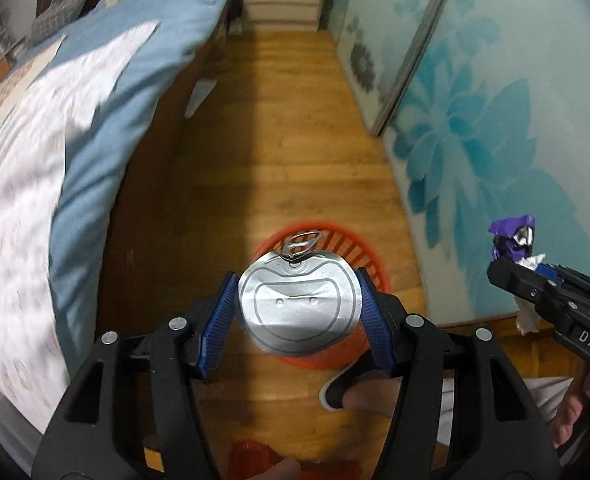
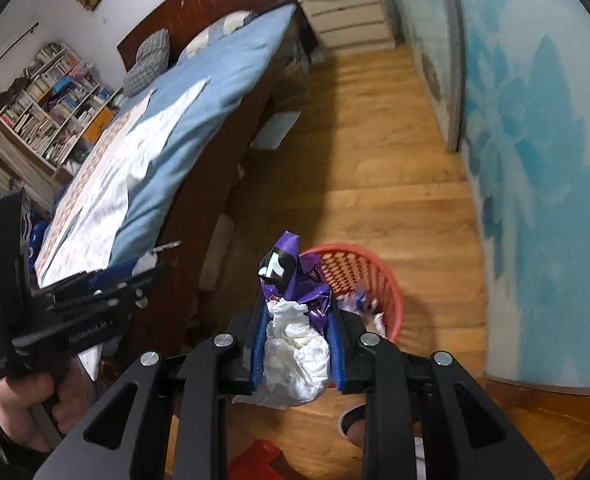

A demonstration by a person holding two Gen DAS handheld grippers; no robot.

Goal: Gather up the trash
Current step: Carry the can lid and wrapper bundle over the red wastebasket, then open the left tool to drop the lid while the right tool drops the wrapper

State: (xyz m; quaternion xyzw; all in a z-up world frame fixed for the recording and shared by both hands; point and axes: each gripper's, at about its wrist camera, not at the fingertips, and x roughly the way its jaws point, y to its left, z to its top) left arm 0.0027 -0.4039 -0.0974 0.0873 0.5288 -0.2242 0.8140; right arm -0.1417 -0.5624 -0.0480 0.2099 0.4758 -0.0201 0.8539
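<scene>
Left wrist view: the left tongs [image 1: 297, 312] are clamped on a can lid [image 1: 297, 308] above the red basket [image 1: 369, 260].

Right wrist view: the right tongs [image 2: 295, 344] pinch a purple wrapper [image 2: 295, 280] and white tissue [image 2: 297, 356] near the basket, which already holds scraps. Both loads remain undropped.

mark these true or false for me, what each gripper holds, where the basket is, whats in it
1. The left gripper holds a can lid. True.
2. The right gripper is empty. False: it is shut on a purple wrapper and white tissue.
3. The red basket stands on the bed. False: it stands on the wood floor, beside the bed.
4. The basket already has some trash in it. True.
5. The lid's pull ring is missing. False: the ring is on it, at its far edge.
</scene>
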